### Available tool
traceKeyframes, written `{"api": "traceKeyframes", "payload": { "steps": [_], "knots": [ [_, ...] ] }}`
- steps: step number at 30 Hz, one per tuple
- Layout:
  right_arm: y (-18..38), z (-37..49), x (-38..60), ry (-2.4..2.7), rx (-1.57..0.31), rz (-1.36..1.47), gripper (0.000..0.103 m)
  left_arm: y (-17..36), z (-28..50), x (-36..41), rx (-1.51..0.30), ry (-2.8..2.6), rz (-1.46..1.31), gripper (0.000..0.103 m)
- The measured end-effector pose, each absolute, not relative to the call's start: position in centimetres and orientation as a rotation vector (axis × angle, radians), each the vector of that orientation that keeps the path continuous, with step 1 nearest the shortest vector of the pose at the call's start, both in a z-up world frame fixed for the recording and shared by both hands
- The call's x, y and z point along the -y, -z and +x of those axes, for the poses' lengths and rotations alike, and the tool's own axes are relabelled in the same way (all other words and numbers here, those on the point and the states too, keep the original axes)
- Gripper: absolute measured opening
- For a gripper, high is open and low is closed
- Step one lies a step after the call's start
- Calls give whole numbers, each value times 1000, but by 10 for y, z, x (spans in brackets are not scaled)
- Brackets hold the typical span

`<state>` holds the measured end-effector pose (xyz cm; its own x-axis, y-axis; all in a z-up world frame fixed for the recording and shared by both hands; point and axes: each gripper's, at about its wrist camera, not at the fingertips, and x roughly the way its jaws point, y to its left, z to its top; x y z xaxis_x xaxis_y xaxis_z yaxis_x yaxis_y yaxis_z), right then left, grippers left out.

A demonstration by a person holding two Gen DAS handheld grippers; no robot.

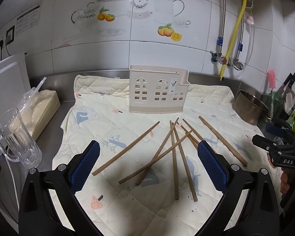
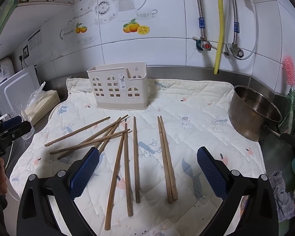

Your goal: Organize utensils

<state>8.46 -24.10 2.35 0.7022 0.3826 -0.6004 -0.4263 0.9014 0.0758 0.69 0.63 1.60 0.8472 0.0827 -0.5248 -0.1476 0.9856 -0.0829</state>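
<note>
Wooden chopsticks (image 2: 125,157) are seen scattered on a quilted cloth (image 2: 206,106) spread over the steel table (image 1: 49,137), in front of a beige holder (image 1: 157,92) that stands upright near the back wall.

In the right wrist view, a pair of chopsticks (image 2: 167,161) is shown lying side by side and touching, apart from the crossed heap to its left; in the left wrist view the same pair appears as one line at the right of the heap. A steel pot (image 2: 253,114) is shown in full only in the right view, at the cloth's right edge. A glass mug (image 1: 17,137) and a bag of sticks (image 1: 39,106) are seen clearly only in the left view, left of the cloth.

The left hand-held gripper (image 1: 148,165) is held above the near part of the cloth, its jaws spread wide, with nothing between them. The right hand-held gripper (image 2: 147,171) is likewise held wide apart and empty, pointed at the holder, with several chopsticks lying between its fingers (image 2: 84,173) below.
</note>
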Motion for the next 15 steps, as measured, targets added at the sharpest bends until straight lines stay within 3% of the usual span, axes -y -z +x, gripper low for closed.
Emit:
{"api": "traceKeyframes", "payload": {
  "steps": [15],
  "knots": [
    [-12, 102, 242, -438, -687, -100, 95, -2, 20, -17, -583, -85, -33, 96]
  ]
}}
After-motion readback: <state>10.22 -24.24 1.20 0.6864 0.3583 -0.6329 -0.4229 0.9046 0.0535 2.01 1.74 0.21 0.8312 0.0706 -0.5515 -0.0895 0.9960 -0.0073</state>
